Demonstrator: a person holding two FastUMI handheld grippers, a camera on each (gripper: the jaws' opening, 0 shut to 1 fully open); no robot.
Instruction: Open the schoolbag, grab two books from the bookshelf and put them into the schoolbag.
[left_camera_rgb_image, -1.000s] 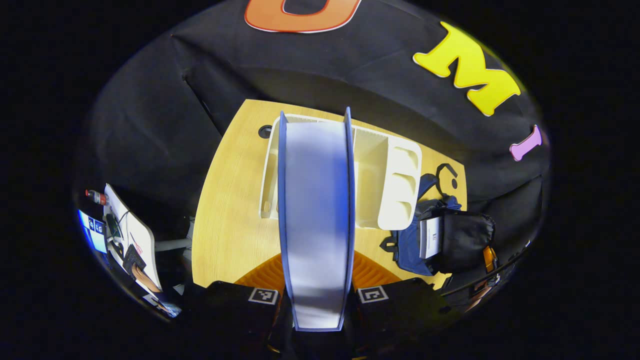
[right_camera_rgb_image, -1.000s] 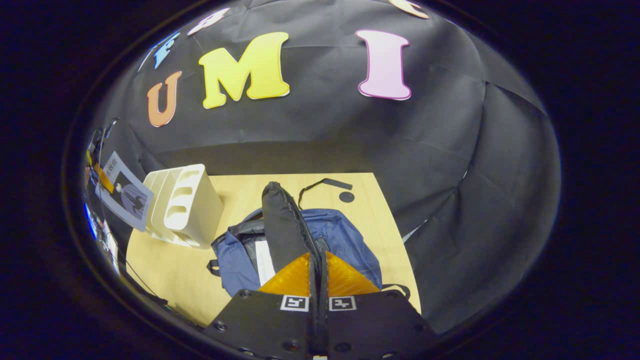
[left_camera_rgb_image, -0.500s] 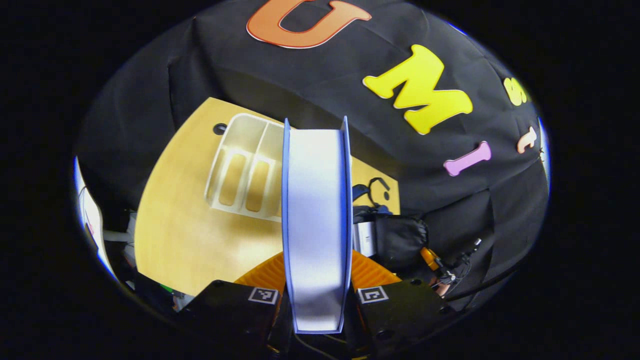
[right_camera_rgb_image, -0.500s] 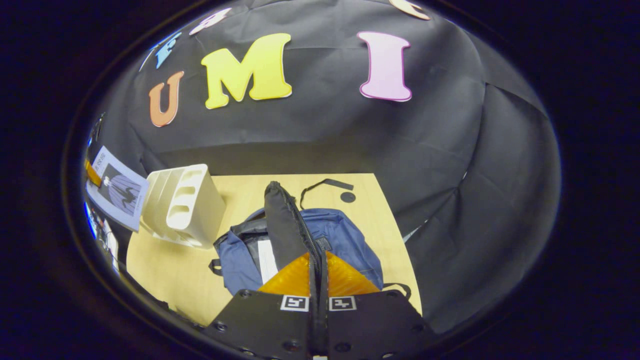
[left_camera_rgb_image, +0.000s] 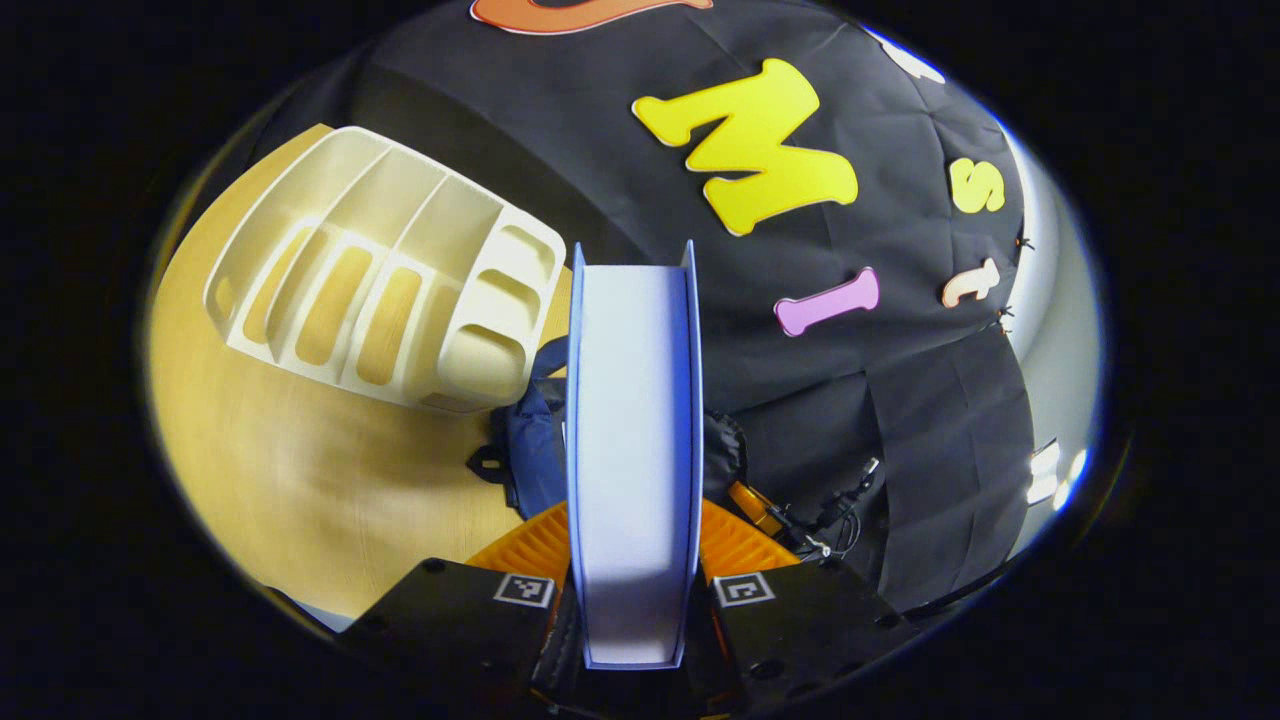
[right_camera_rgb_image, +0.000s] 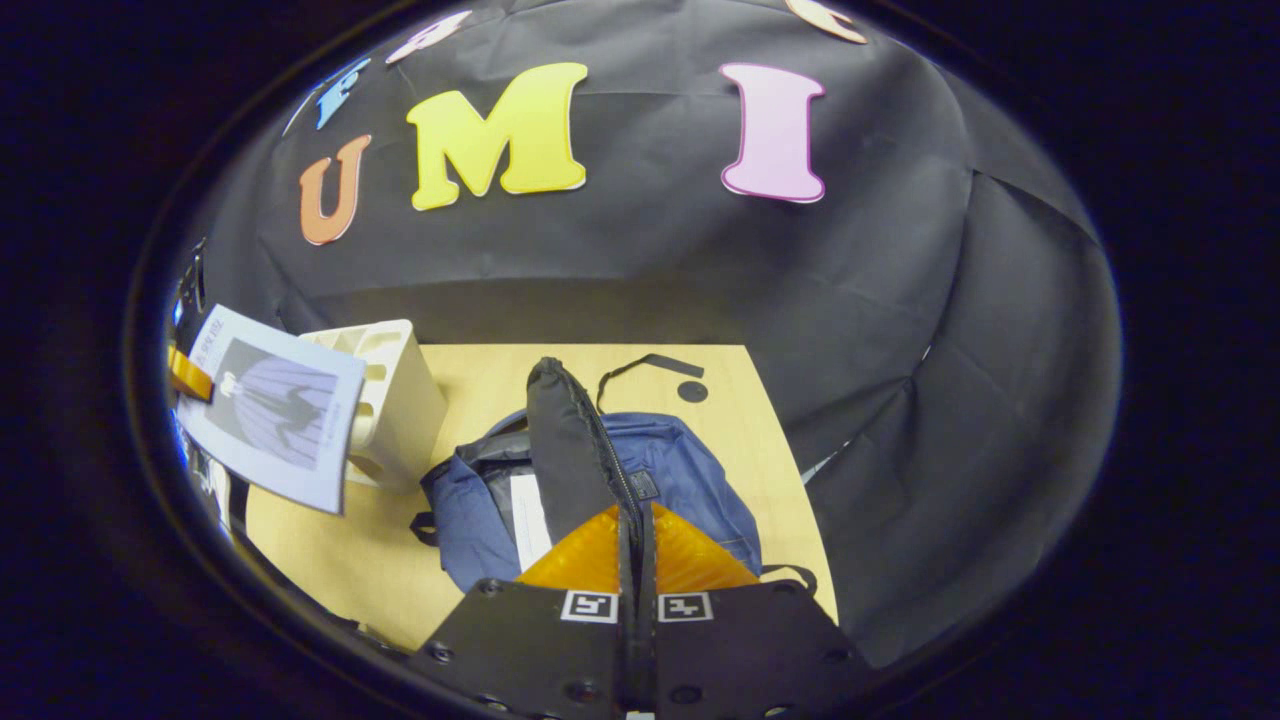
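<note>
In the left gripper view, the cream bookshelf (left_camera_rgb_image: 380, 290) sits empty toward the tabletop's (left_camera_rgb_image: 280, 470) far left edge. The left gripper (left_camera_rgb_image: 634, 560) pinches a blue-covered book (left_camera_rgb_image: 634, 450) between both fingers, page edges facing the camera, long axis running straight away from it. In the right gripper view that book (right_camera_rgb_image: 275, 405) hangs in the air in front of the bookshelf, cover showing. Right of it, the blue schoolbag (right_camera_rgb_image: 600, 480) lies open mid-table, another book (right_camera_rgb_image: 530, 520) inside. The right gripper (right_camera_rgb_image: 635, 545) is squeezed tight on the bag's black flap (right_camera_rgb_image: 565, 440), holding it up.

Schoolbag (right_camera_rgb_image: 690, 470) lies on the table (right_camera_rgb_image: 740, 400), right of the bookshelf (right_camera_rgb_image: 405, 400).
</note>
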